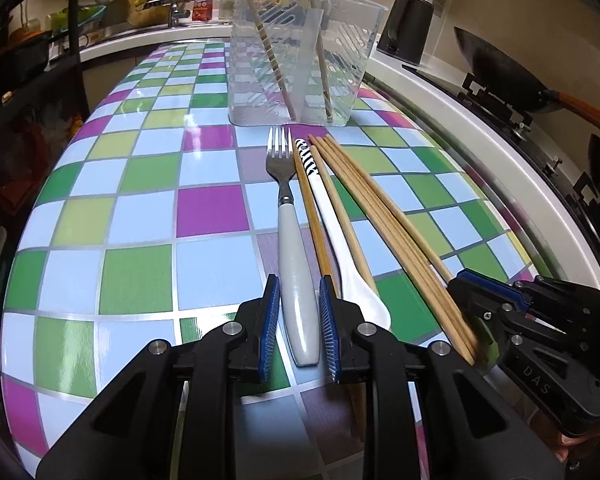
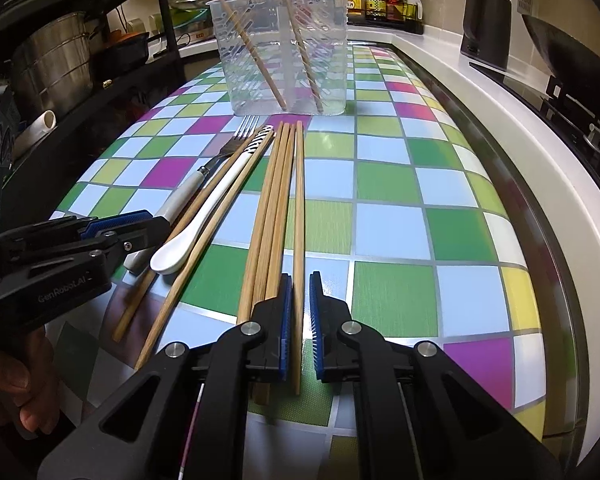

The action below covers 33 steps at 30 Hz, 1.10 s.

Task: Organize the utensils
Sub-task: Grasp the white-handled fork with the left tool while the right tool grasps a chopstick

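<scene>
A white-handled fork lies on the checkered table. My left gripper is open, its pads on either side of the fork's handle. Beside the fork lie a white spoon and several wooden chopsticks. My right gripper is open around the rightmost chopstick, gaps showing on both sides. A clear plastic holder stands beyond with two chopsticks in it. In the right wrist view the holder, fork, spoon and left gripper show.
A white counter runs along the right with a stove, a wok and a black appliance. A sink with bottles is at the back. A dark shelf with metal pots stands left.
</scene>
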Available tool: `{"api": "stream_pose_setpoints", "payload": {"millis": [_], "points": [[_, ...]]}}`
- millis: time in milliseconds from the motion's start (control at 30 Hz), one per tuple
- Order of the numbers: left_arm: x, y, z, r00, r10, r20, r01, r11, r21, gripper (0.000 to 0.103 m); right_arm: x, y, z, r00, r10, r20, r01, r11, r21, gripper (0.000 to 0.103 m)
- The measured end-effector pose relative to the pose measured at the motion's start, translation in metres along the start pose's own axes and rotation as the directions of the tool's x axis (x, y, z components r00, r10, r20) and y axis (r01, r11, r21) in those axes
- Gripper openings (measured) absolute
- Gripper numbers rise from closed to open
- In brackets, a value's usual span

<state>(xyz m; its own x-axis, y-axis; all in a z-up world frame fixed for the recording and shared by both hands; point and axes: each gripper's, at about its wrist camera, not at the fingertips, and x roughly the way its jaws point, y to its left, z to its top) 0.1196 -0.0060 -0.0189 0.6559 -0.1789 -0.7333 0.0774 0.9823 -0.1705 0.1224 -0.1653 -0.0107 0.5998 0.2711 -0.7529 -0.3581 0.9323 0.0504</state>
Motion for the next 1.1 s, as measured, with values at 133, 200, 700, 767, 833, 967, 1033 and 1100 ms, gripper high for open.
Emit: {"api": "stream_pose_setpoints", "payload": {"millis": [133,200,700,767,833,967,1033,1100], "points": [[0.001,-0.003,0.000,1.000,0.030,0.003,-0.030,0.999,0.019,0.020,-0.001,-0.001,0.000,1.000,-0.012,-0.002,0.012,1.000,0.002,0.006],[-0.001,-0.001,0.000,0.999,0.037,0.004,-0.037,0.999,0.015,0.019,-0.001,-0.003,-0.001,1.000,-0.022,0.000,0.022,1.000,0.010,0.006],[-0.013,0.024,-0.005,0.988,0.152,0.013,-0.152,0.988,-0.004,0.018,-0.007,-0.023,-0.006,0.991,-0.131,0.007,0.129,0.984,0.122,0.007],[-0.012,0.023,-0.005,0.987,0.160,0.015,-0.160,0.987,0.001,0.019,-0.007,-0.022,-0.007,0.991,-0.135,0.010,0.133,0.984,0.121,0.007],[-0.011,0.021,-0.004,0.986,0.168,0.018,-0.168,0.986,0.011,0.019,-0.007,-0.022,-0.007,0.990,-0.139,0.012,0.137,0.983,0.121,0.007],[-0.009,0.020,-0.003,0.985,0.173,0.022,-0.173,0.985,0.017,0.019,-0.008,-0.022,-0.009,0.990,-0.138,0.018,0.135,0.982,0.129,0.007],[-0.009,0.019,-0.004,0.984,0.175,0.024,-0.176,0.984,0.020,0.019,-0.008,-0.021,-0.009,0.990,-0.142,0.020,0.139,0.982,0.128,0.007],[-0.009,0.018,-0.004,0.984,0.177,0.026,-0.178,0.984,0.021,0.019,-0.008,-0.020,-0.010,0.989,-0.145,0.023,0.141,0.982,0.128,0.007]]}}
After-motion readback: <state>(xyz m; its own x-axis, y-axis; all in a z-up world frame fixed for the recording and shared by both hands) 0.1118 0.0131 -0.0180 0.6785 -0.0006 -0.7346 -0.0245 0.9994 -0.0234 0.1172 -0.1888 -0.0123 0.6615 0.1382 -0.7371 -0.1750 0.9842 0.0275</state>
